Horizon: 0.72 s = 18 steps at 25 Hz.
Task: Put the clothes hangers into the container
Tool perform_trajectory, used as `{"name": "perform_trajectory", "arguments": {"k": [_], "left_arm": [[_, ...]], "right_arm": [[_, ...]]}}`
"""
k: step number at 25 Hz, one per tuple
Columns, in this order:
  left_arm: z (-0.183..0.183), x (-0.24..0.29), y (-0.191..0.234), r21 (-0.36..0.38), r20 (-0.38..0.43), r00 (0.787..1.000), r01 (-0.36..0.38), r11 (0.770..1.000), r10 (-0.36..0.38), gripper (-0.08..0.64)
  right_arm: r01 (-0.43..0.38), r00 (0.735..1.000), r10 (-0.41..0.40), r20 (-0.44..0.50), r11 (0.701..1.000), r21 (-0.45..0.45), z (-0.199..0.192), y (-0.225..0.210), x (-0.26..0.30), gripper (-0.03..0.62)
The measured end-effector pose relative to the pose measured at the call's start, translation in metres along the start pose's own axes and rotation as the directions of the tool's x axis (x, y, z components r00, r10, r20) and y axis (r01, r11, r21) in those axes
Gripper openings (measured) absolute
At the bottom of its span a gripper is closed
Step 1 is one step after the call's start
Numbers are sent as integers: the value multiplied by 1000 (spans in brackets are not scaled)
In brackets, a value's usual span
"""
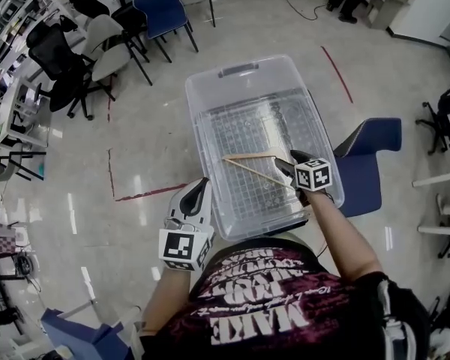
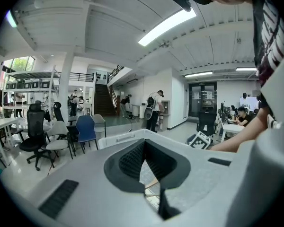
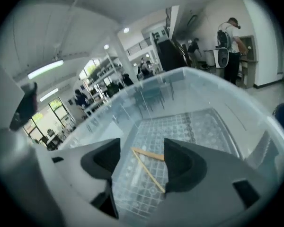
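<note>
A clear plastic container stands on the floor in front of me, its grid-patterned bottom showing through. One wooden clothes hanger lies inside it, toward the near right. My right gripper hangs over the container's near right corner, just beside the hanger's right end. In the right gripper view the hanger lies on the container bottom, seen between the gripper's open jaws, with no pad pressing on it. My left gripper is outside the container's near left wall, jaws together and empty.
A blue chair stands close against the container's right side. Several office chairs and another blue chair are at the back left. Red tape lines mark the shiny floor. People stand far off in the room.
</note>
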<state>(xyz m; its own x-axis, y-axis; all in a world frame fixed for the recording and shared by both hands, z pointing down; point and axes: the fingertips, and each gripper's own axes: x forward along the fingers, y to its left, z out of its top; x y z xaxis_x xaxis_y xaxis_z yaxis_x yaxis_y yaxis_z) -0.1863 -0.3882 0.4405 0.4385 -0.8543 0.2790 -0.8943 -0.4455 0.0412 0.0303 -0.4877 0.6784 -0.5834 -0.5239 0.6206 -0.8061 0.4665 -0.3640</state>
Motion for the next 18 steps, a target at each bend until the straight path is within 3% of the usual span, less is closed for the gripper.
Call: {"name": "perform_trajectory", "arguments": {"k": [1,3,6,9,13,18], "left_arm": [[3,1,-3,1,7,1000,3,1000,-3,6],[9,1,-6,-14,30,1000,6,1000,-6,5],[18,1,-10,-81,78,997,8,997,-1,6],[27,3,-17,-116,117,993,9,993,4,6],[38,3,-31,-142,157,988,16,990,7,5],[47,-1,-47,-65,173,984,-27,998,38,5]], "right_arm": [[-49,995,48,88,999,12,16,14,-20,275],[-108,958,111,264,994,-24,44,40,-61,183],[-66,901,133,413,983,-172,63,70,-113,6],[-45,887,169,429,958,-284,70,91,-141,3],[-44,884,191,428,943,-329,84,100,-165,3],[-5,860,193,472,929,-371,107,105,-206,3]]}}
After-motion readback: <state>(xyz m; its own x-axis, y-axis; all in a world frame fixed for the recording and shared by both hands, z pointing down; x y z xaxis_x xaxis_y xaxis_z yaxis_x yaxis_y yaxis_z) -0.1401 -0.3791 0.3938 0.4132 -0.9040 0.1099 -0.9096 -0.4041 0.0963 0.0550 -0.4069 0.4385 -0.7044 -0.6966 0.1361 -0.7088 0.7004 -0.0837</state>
